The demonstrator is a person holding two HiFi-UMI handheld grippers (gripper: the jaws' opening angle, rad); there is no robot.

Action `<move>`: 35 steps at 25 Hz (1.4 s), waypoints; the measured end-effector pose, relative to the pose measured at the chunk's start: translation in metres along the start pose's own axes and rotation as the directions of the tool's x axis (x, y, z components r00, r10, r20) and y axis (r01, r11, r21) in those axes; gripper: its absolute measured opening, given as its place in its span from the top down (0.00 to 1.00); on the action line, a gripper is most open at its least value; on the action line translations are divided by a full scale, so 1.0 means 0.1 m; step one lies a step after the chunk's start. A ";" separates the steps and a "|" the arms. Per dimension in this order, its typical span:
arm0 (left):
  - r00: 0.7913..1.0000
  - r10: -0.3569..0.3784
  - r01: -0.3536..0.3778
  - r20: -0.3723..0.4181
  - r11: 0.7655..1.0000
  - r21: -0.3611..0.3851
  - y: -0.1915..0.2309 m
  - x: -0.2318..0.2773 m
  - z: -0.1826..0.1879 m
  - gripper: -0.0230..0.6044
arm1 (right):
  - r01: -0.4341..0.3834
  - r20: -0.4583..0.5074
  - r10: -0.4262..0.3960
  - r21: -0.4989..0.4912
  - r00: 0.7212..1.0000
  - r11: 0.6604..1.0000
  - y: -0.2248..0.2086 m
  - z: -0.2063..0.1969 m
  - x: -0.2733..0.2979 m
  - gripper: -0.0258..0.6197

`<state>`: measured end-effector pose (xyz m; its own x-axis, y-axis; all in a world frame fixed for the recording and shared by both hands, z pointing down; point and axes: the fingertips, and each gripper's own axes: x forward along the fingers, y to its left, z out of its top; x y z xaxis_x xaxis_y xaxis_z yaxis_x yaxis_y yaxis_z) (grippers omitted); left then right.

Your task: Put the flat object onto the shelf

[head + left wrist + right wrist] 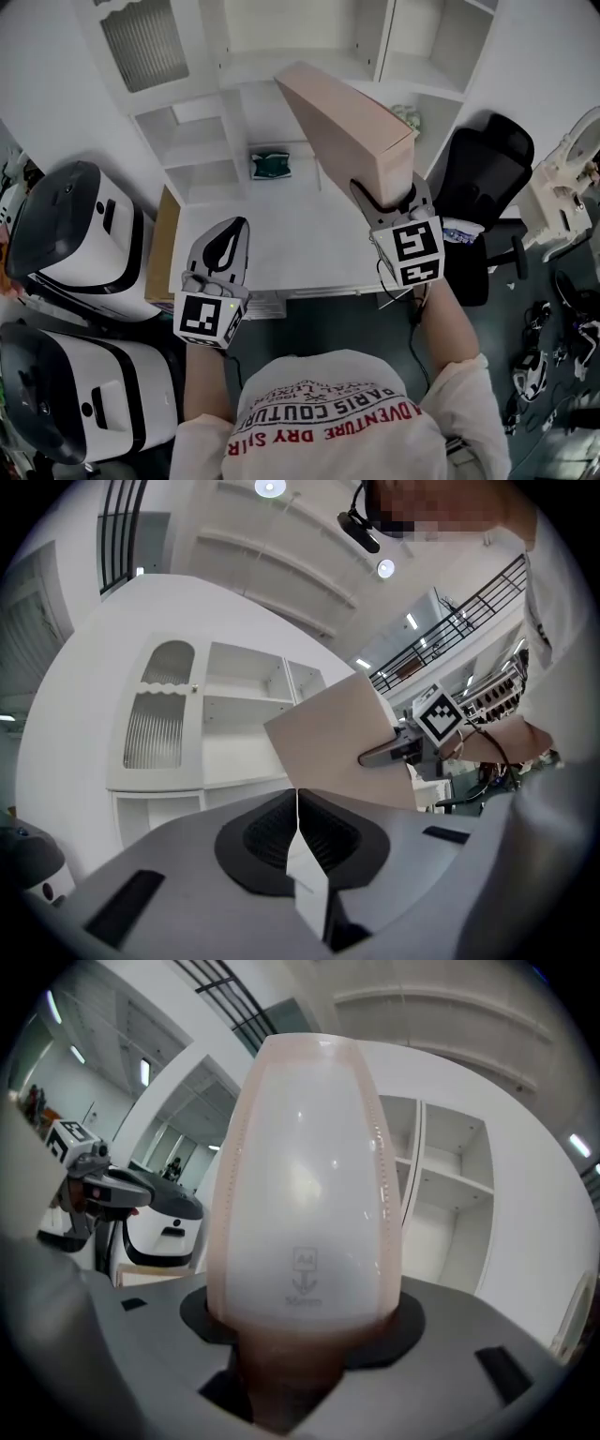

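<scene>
The flat object (342, 127) is a pale pink, file-like box, held up on edge and tilted over the white table (281, 248). Its far end reaches toward the white shelf unit (281, 66). My right gripper (389, 194) is shut on its near end. In the right gripper view the flat object (305, 1204) fills the middle and hides the jaw tips. My left gripper (234, 230) hangs over the table's front left, shut and empty. The left gripper view shows its jaws (297, 803) pressed together, with the flat object (337, 742) and the right gripper (389, 752) beyond.
A small green thing (271, 164) lies at the back of the table below the shelf compartments. Two white-and-black machines (75, 225) stand at the left beside a cardboard sheet (164, 244). A black office chair (487, 178) is at the right.
</scene>
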<state>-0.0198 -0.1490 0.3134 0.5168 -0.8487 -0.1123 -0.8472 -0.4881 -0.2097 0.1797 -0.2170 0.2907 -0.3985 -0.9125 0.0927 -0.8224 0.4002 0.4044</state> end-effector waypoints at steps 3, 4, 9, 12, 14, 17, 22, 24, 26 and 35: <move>1.000 0.000 0.000 0.012 1.000 0.008 0.06 0.02 0.02 0.93 | 0.035 -0.014 -0.038 -0.149 0.999 0.988 -0.13 0.27 0.16 0.52; 1.000 0.001 -0.001 0.014 1.000 0.010 0.08 0.02 0.03 0.93 | 0.046 -0.015 -0.050 -0.192 0.999 0.980 -0.17 0.35 0.21 0.52; 1.000 0.000 0.000 0.007 1.000 0.018 0.16 0.03 0.01 0.93 | 0.080 -0.030 -0.099 -0.381 0.995 0.921 -0.30 0.71 0.45 0.52; 1.000 -0.002 0.002 -0.001 1.000 0.023 0.20 0.04 -0.01 0.93 | 0.089 -0.059 -0.142 -0.538 0.988 0.838 -0.35 0.91 0.66 0.51; 1.000 -0.001 0.001 -0.002 1.000 0.027 0.24 0.05 -0.01 0.93 | 0.090 -0.076 -0.178 -0.633 0.981 0.769 -0.36 0.99 0.83 0.51; 1.000 -0.003 0.003 0.004 0.999 0.033 0.30 0.07 -0.01 0.93 | 0.091 -0.088 -0.225 -0.729 0.970 0.679 -0.35 1.03 1.07 0.51; 1.000 0.024 -0.024 -0.006 1.000 0.020 0.49 0.06 -0.11 0.93 | 0.050 -0.138 -0.279 -0.819 0.950 0.572 -0.22 0.99 1.43 0.50; 1.000 0.026 -0.026 0.001 1.000 0.014 0.54 0.06 -0.11 0.93 | 0.018 -0.168 -0.303 -0.850 0.938 0.527 -0.15 0.97 1.52 0.51; 1.000 0.021 -0.021 0.012 1.000 0.014 0.58 0.05 -0.10 0.93 | 0.007 -0.173 -0.337 -0.882 0.925 0.471 -0.11 0.98 1.59 0.51; 0.999 0.036 -0.036 -0.002 0.999 0.012 0.92 -0.03 -0.23 0.93 | -0.057 -0.229 -0.371 -0.905 0.900 0.421 0.02 0.86 2.06 0.50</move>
<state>-0.1022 -0.1965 0.3169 0.4853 -0.8664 -0.1178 -0.8640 -0.4545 -0.2167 0.0612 -0.3971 0.2322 0.0399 -0.9891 0.1416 0.0446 0.1433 0.9887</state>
